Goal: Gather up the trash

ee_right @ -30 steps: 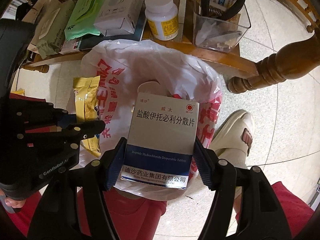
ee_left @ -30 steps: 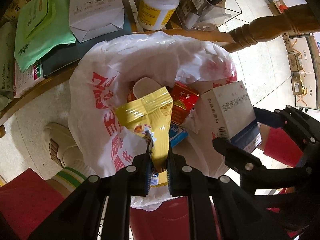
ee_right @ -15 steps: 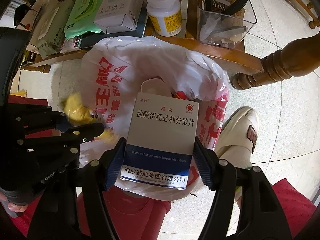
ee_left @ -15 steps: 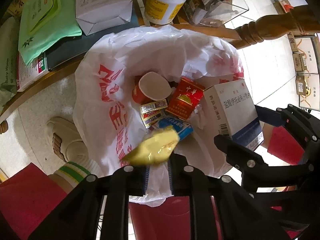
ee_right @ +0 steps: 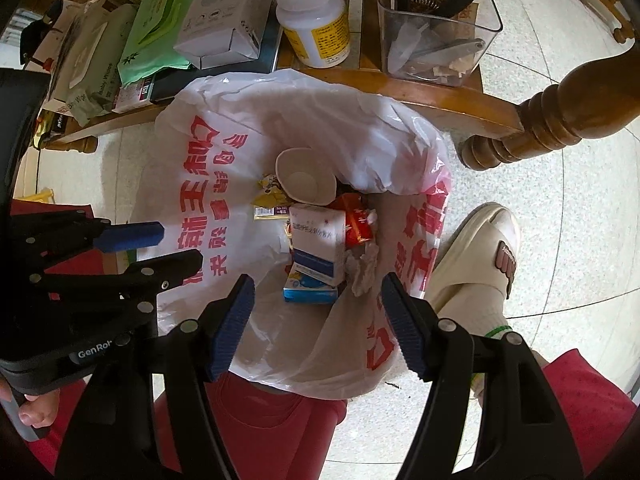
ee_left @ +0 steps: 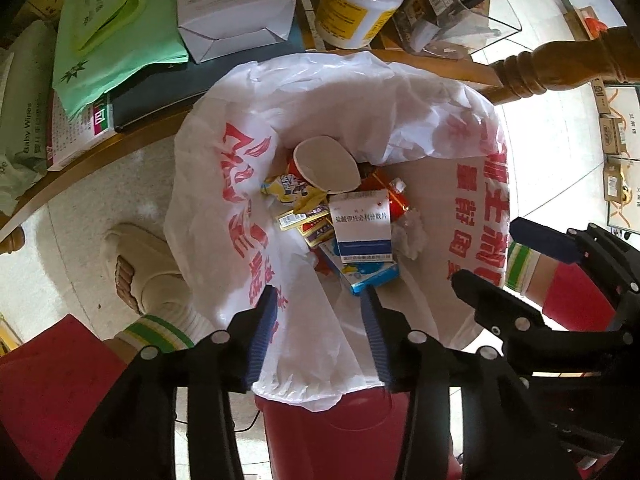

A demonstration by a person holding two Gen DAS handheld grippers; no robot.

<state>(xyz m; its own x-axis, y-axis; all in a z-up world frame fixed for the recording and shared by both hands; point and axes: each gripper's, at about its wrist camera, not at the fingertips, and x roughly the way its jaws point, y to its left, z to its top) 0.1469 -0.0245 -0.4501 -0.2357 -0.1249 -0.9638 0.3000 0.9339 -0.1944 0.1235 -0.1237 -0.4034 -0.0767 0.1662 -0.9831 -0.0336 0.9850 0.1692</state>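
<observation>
A white plastic bag with red print [ee_left: 240,184] [ee_right: 208,184] lines a bin below both grippers. Inside lie a white and blue medicine box [ee_left: 362,224] [ee_right: 318,240], a paper cup [ee_left: 326,164] [ee_right: 306,178], a yellow wrapper [ee_left: 284,190] [ee_right: 270,194], a red cigarette pack [ee_left: 394,198] [ee_right: 356,220], a blue box [ee_left: 370,274] [ee_right: 310,290] and crumpled tissue [ee_left: 410,230] [ee_right: 362,270]. My left gripper [ee_left: 320,332] is open and empty over the bag's near rim. My right gripper [ee_right: 318,322] is open and empty above the bag; it also shows in the left wrist view [ee_left: 504,264].
A wooden table [ee_right: 420,92] stands behind the bag with a white pill bottle [ee_left: 360,0] [ee_right: 314,20], a white carton [ee_left: 236,8], a green wipes pack [ee_left: 108,40] and a clear container [ee_right: 436,36]. A turned table leg [ee_right: 560,120] is at right. Slippered feet [ee_left: 136,268] [ee_right: 480,256] flank the bag.
The yellow wrapper has left my left gripper and fallen into the bag. My right gripper has opened and the medicine box now lies in the bag. Both grippers stand wide open.
</observation>
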